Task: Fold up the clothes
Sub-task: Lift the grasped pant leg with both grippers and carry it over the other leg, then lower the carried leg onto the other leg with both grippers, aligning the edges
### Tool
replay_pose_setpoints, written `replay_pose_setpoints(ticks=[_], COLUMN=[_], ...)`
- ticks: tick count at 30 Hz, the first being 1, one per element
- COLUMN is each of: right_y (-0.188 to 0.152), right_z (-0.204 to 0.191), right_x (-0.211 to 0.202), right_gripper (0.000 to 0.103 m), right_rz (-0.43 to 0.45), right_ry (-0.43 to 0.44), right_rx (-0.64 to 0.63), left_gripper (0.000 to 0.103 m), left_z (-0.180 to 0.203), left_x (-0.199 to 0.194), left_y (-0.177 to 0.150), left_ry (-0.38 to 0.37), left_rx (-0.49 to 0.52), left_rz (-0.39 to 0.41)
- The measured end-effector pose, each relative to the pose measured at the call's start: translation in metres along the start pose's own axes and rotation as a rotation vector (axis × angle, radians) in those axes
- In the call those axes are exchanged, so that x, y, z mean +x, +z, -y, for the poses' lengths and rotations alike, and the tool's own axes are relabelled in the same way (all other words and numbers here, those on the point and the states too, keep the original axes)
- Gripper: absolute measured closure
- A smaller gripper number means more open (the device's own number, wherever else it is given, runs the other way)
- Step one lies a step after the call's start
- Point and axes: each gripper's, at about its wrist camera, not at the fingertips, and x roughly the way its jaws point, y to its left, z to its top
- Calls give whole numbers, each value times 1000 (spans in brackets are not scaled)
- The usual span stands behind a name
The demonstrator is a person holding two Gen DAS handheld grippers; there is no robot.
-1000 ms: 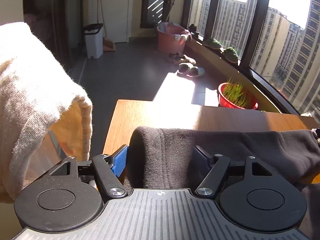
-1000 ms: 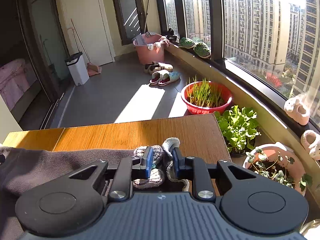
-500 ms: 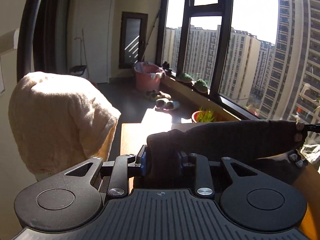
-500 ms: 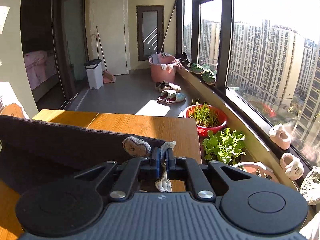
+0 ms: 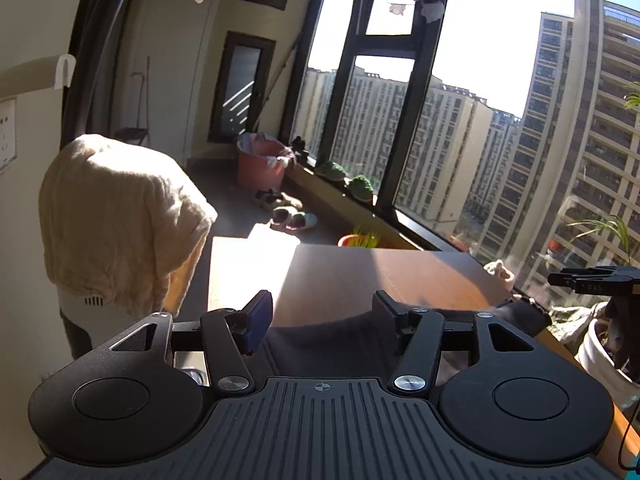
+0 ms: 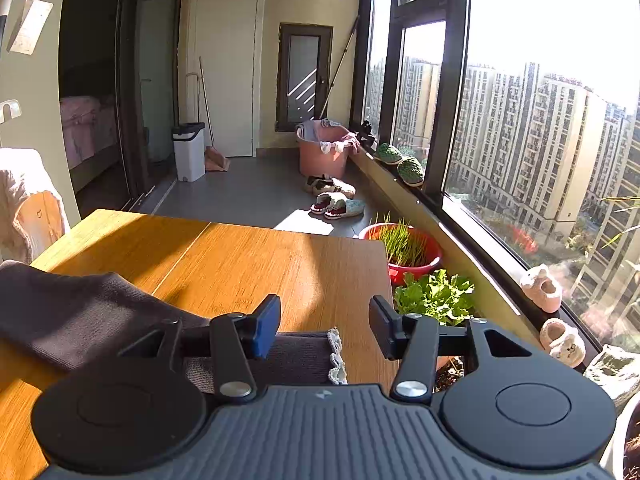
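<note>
A dark grey knit garment (image 5: pixel 332 344) lies on the wooden table (image 5: pixel 380 276), its folded edge just below and between the fingers of my left gripper (image 5: pixel 322 312), which is open and empty. In the right wrist view the same garment (image 6: pixel 80 316) lies across the near left of the table (image 6: pixel 240 256), with a white lace-trimmed end (image 6: pixel 336 356) under my right gripper (image 6: pixel 324 324), which is open and empty. The right gripper also shows at the right edge of the left wrist view (image 5: pixel 592 280).
A chair draped with a cream sweater (image 5: pixel 116 220) stands left of the table. Right of the table are a red pot of grass (image 6: pixel 404 244), a leafy plant (image 6: pixel 436 296) and the window sill. A pink tub (image 6: pixel 324 152), shoes and a white bin (image 6: pixel 188 152) are on the floor beyond.
Both grippers were shut on the garment and held it up half a second ago. Now both have opened and the garment lies on the table.
</note>
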Motion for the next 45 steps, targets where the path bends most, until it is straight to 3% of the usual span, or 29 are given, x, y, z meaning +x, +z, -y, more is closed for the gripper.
replay_pose_setpoints(ticks=[3,7,8,9,11,14,18,28,39,45], right_y=[-11,-28,-30,-32,-32,-28,-15,19,1,-13], right_z=[-8,-7,-8,-11,-20,-32,-44,-47,-24,-11], right_x=[22,48,50,49,44,34,23,-1,11,24], right_gripper=[54,54,57,68,89,91,91,91,89,89], right_rz=[-70,-156,-163,-158,-142,-95,-35,88,51,-7], right_ry=[-18,-20,-10,4,36,53,88,124,48,74], right_rx=[3,44,46,28,-24,-83,-108,-91,-38,35], left_gripper=[31,28,27,26,26,26,26,18,8,8], left_z=[12,13,12,10,6,-1,-7,-7,-4,-9], left_x=[37,85,95,102,101,98,90,80,85,80], left_y=[-12,-39,-45,-50,-52,-52,-51,-56,-53,-54], left_ry=[-41,-39,-35,-33,-37,-13,26,41,60,92], left_rx=[-34,-100,-119,-131,-119,-132,-144,-127,-87,-88], left_rz=[-70,-213,-245,-258,-240,-244,-244,-238,-249,-250])
